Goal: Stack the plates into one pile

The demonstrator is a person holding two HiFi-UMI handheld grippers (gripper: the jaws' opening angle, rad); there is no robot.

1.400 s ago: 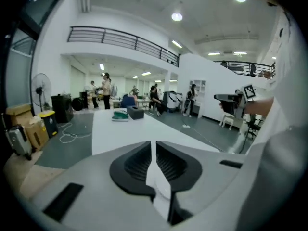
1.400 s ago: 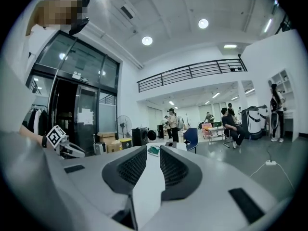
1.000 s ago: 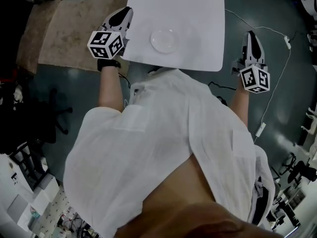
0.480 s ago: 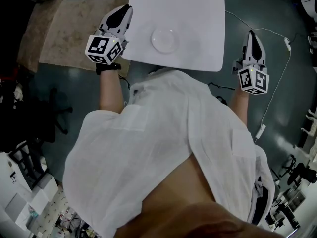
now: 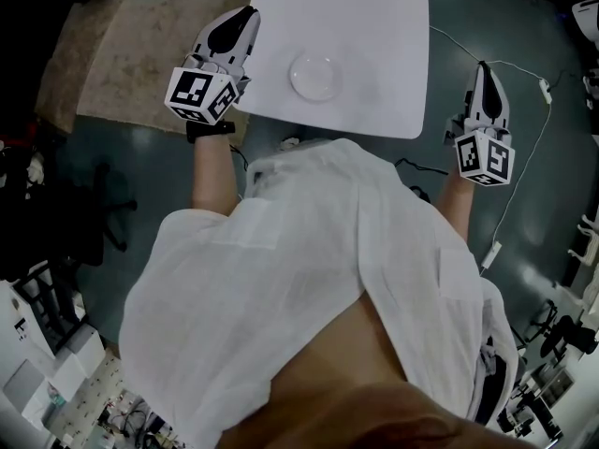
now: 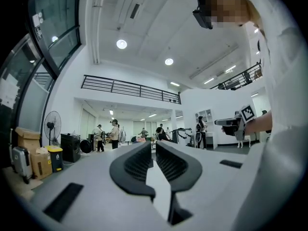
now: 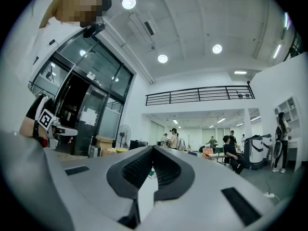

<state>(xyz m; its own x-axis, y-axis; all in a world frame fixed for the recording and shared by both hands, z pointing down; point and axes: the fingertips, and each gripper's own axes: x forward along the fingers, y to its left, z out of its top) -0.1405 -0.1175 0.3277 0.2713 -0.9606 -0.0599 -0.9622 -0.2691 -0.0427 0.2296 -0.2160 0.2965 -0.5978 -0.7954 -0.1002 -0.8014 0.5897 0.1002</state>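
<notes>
A pale round plate (image 5: 315, 77) lies near the front edge of the white table (image 5: 365, 17) in the head view; I cannot tell whether it is one plate or a pile. My left gripper (image 5: 245, 17) hovers at the table's left edge, left of the plate and apart from it. My right gripper (image 5: 483, 68) is held off the table's right side, over the floor. Both point away from the person, roughly level. In the left gripper view the gripper (image 6: 153, 143) shows only a thin slit with nothing in it. In the right gripper view the gripper (image 7: 153, 148) has its tips together, empty.
A beige rug (image 5: 122, 54) lies on the dark floor left of the table. A white cable (image 5: 524, 73) runs along the floor at the right. An office chair (image 5: 103, 218) stands at the left. Several people (image 6: 114, 134) and a fan (image 6: 52, 126) are far off in the hall.
Both grippers have risen a little and rolled slightly, the left one more. The plate has stayed where it was on the table.
</notes>
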